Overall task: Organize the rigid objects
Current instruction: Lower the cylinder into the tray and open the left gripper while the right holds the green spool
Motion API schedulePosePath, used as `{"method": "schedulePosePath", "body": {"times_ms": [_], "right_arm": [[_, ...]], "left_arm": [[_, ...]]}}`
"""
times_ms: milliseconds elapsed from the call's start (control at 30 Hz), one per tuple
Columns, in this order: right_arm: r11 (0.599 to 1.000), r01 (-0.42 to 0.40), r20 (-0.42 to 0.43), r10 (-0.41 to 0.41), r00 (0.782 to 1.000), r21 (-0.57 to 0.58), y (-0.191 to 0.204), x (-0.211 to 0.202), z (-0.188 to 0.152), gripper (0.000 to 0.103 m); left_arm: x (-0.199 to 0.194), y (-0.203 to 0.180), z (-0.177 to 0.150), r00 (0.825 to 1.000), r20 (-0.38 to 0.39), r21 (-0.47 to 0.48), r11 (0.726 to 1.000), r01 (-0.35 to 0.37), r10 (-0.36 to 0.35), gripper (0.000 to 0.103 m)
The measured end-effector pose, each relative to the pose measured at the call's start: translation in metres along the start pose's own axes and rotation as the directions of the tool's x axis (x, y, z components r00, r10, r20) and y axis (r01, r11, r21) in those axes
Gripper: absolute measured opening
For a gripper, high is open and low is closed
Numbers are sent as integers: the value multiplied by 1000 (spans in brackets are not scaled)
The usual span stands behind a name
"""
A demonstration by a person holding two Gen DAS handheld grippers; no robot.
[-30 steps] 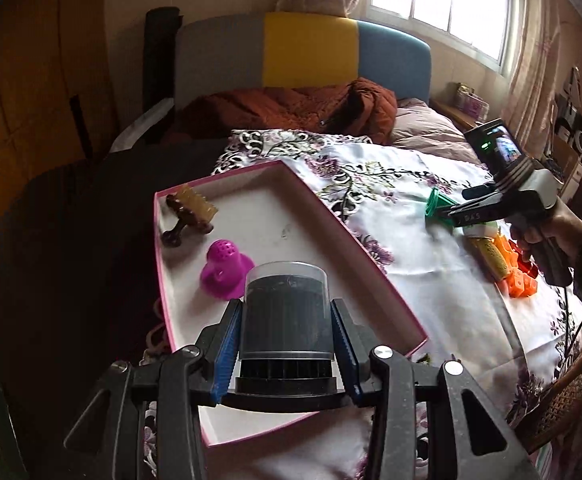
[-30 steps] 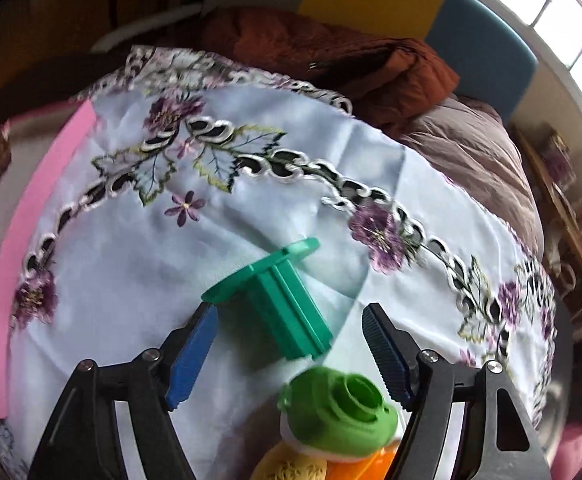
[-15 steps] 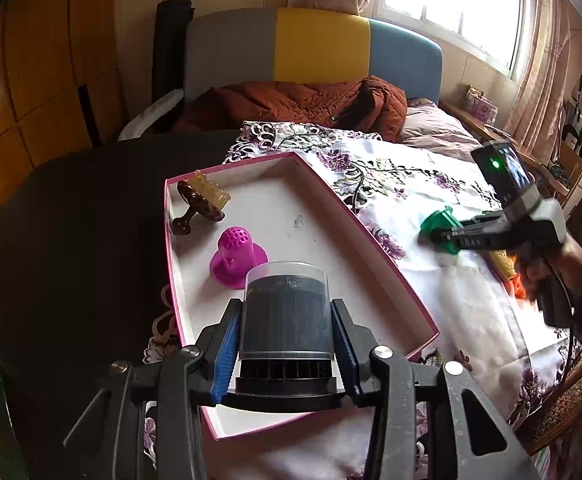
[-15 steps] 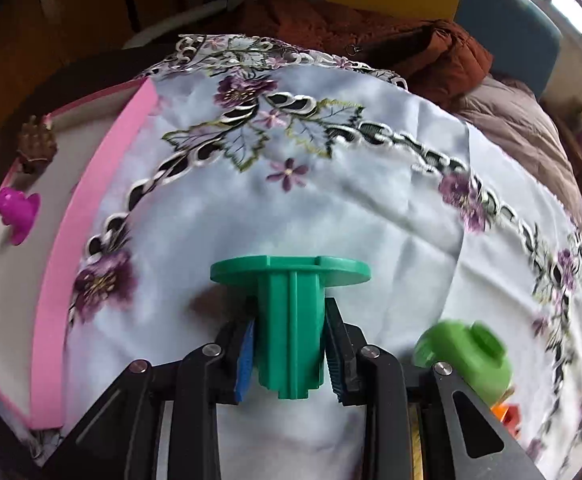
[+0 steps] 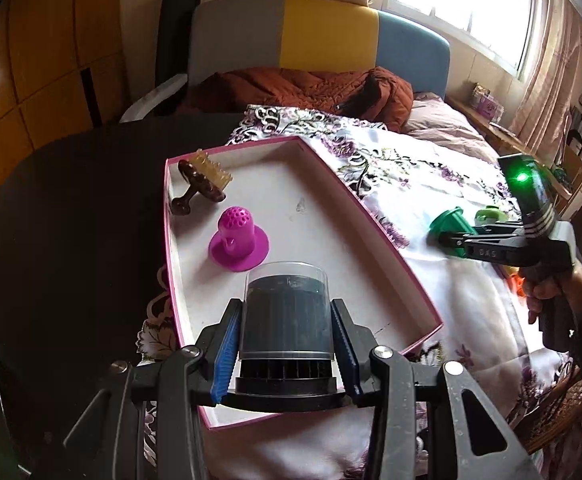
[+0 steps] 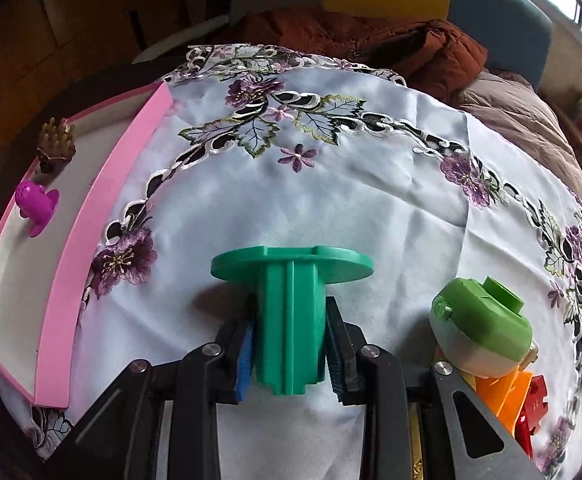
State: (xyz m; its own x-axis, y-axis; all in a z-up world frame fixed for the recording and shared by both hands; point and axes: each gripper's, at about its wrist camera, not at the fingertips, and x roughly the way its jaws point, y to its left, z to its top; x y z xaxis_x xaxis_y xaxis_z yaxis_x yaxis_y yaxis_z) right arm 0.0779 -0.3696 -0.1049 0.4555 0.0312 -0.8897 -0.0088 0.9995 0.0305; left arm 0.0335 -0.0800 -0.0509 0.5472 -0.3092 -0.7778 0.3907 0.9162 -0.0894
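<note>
Embroidered floral tablecloth point(image 6: 371, 208) over a round table, bed with orange quilt behind. Pink-rimmed tray point(image 5: 365, 216) as landmark. Green flanged spool point(image 6: 291, 320) — on the cloth right of the tray, clamped by the right gripper point(image 6: 291, 344). Dark ribbed cylinder under a clear cap point(image 5: 287, 320) — over the tray's near end, clamped by the left gripper point(image 5: 287, 344). Inside the tray: magenta perforated piece point(image 5: 238, 240), brown bristled brush point(image 5: 203, 178). Beside the spool: green-and-white piece point(image 6: 479, 332), with orange and red pieces just below.

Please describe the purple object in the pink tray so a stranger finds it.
Find the pink tray on the flowered cloth. Inside, the purple piece stands between a brown brush and the black cylinder. Only it has a dotted dome on a round base.
</note>
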Motion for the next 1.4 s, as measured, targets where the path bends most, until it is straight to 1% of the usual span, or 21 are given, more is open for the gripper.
{"method": "schedulePosePath", "body": {"times_ms": [133,200,333,533,633,700,767,833,933,1000,1033,1100,1167,1267,1400], "right_arm": [[1000,10,15,-9,1000,-22,2,-2,-2,31],[1000,11,19,-11,1000,-25,2,-2,-2,31],[999,17,21,-17,1000,-31,3,-2,-2,31],[999,21,21,-20,1000,-29,3,-1,-1,31],[999,23,21,-22,1000,-31,3,-2,-2,31],[999,25,21,-24,999,-34,3,-1,-2,31],[999,25,21,-25,999,-35,3,-1,-1,31],[999,26,21,-25,999,-35,3,-1,-1,31],[999,29,23,-28,999,-39,4,-1,-2,31],[999,28,23,-27,999,-39,3,-1,-2,31],[999,28,24,-27,999,-38,3,-1,-2,31],[999,29,25,-28,999,-40,4,0,-2,31],[999,29,26,-28,999,-39,3,0,-2,31],[999,34,27,-33,999,-42,4,0,-2,31],[998,35,28,-34,999,-43,4,0,-2,31]], "left_arm": [[14,13,0,997,-59,-71,997,38,-42,43],[15,17,0,997,-66,-93,995,38,-45,43],[24,31,3,991,-95,-165,983,81,-97,43],[48,35,17,989,-134,-134,990,42,-60,43],[65,35,29,990,-143,-103,995,-4,-11,43],[78,38,34,988,-154,-103,994,-26,10,43],[88,40,41,988,-148,-88,995,-53,39,43],[94,43,46,987,-136,-81,992,-97,85,43],[100,49,51,986,-132,-88,989,-117,105,44],[99,51,52,987,-126,-98,989,-111,98,48],[96,52,51,988,-118,-96,989,-113,102,50],[91,50,50,988,-102,-88,988,-123,114,60],[82,48,47,990,-84,-84,989,-122,115,64],[69,44,45,991,-48,-70,989,-127,124,66],[46,38,41,989,5,-74,987,-145,146,69]]}}
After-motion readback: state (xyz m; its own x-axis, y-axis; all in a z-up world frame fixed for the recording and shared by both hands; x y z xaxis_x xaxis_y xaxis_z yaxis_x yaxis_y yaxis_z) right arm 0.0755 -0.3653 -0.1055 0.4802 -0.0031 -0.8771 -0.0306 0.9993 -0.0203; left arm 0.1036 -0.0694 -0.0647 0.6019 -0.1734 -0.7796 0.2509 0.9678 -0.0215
